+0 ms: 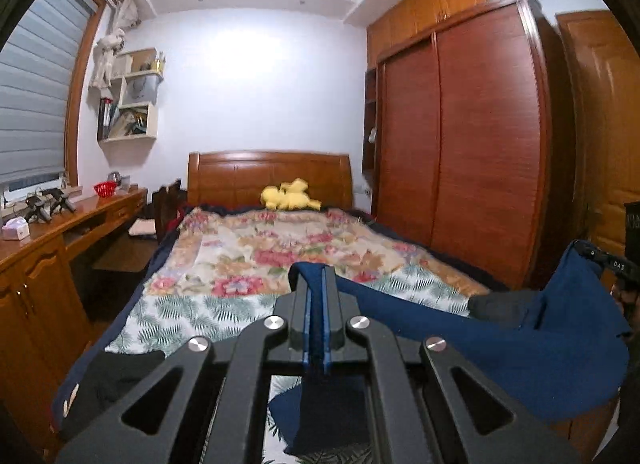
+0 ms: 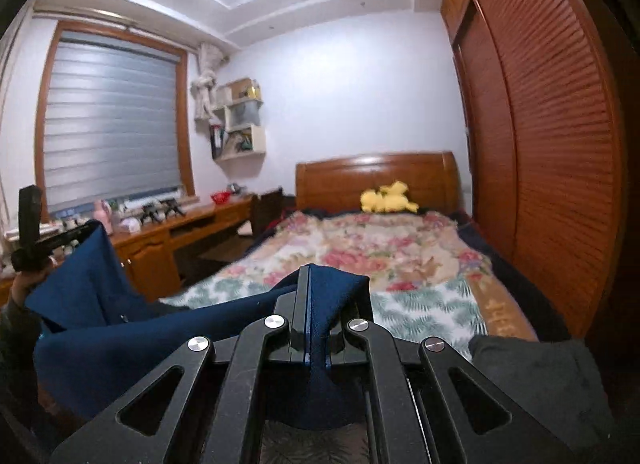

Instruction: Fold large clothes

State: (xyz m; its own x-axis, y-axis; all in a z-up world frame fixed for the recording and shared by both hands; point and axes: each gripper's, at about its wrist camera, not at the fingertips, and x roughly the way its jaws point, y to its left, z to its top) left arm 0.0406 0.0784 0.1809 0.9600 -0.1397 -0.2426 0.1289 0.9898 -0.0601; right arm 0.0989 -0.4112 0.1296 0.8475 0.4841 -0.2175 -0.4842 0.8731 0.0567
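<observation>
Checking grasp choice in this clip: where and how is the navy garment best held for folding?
By two points along one edge, as now: the left claw and right claw are each shut on a pinched fold of the navy garment, entering from the foot of the bed. The cloth sags limply between them above the floral cover, so spaced edge grips should keep it spread.

A garment hangs between the left gripper and right gripper above the bed's foot edge; a plush toy lies against the headboard, desk left, wardrobe right.
</observation>
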